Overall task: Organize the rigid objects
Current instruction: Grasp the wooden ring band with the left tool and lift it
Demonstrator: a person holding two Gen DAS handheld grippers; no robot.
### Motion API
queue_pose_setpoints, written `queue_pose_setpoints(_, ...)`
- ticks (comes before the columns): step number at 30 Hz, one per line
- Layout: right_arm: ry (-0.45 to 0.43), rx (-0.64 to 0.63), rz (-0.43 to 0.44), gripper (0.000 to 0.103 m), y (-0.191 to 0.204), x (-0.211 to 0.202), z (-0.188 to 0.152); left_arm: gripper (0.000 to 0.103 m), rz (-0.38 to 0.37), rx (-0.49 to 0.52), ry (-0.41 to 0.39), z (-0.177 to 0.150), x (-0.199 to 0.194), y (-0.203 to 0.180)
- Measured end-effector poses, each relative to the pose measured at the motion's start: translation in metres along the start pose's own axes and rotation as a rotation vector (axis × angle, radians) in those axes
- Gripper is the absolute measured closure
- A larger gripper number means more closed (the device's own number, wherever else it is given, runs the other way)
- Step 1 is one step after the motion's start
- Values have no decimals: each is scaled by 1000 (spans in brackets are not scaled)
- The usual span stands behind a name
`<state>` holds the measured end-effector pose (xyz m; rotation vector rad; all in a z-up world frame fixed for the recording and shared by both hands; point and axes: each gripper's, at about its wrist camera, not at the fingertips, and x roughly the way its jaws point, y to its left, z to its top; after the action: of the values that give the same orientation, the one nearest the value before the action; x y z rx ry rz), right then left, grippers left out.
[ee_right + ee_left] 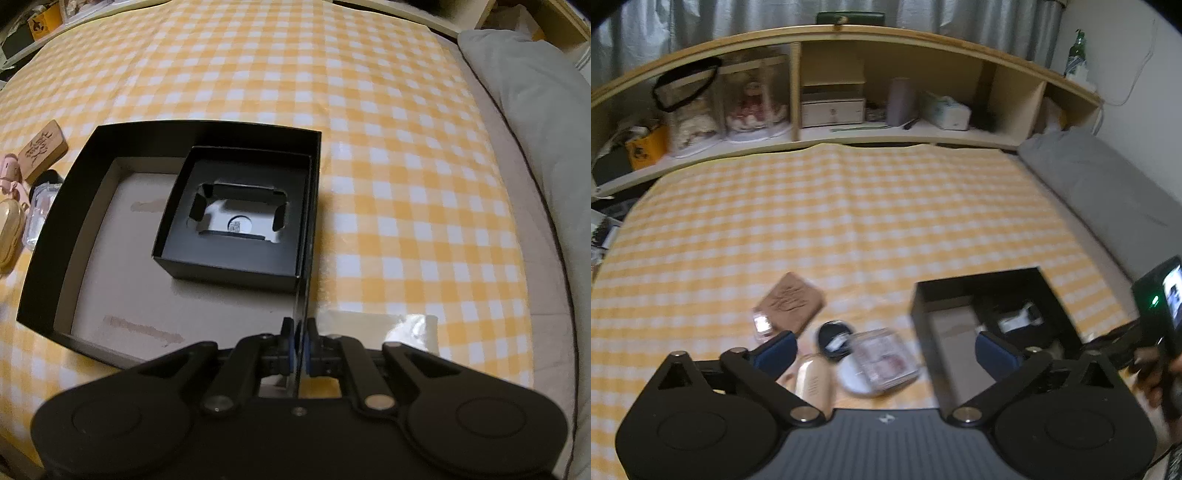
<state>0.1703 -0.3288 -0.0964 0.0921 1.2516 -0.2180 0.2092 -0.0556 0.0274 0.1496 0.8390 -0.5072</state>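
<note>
Black card makes up your one large box (74,206), which sits open-topped on the yellow-checked cloth (369,147). Inside it, in the far right corner, is one smaller black box (236,258), also open, with a cut-out insert showing a pale, round-marked item beneath. The rest of the large box's grey floor is bare.

Your right gripper (300,350) has its fingers together, clamped on the box's right wall near the front corner. Your left gripper (886,349) has its fingers spread wide with nothing between them, above the loose items left of the box.

There you have one wooden block (792,306), one round black case (834,338), one clear case (884,360), one gold case (812,380) and one small pink piece (762,325); the blur hides finer detail.
</note>
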Motion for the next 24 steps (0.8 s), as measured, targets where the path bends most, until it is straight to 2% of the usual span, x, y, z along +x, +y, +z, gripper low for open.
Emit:
queue_pose_setpoints(6,0,0,-3,97,0,1,0,0,55,38,74,-21,0,27)
queue_pose_setpoints(12,-1,1,-3,97,1,0,0,0,142,147,215,-48,22,51)
queue_pose_setpoints(17,0,-1,-5,97,1,1,0,0,137,206,300,-64,39,65)
queue_pose_setpoints(24,-1,-3,-7,97,3,1,0,0,111,186,407,-78,58,78)
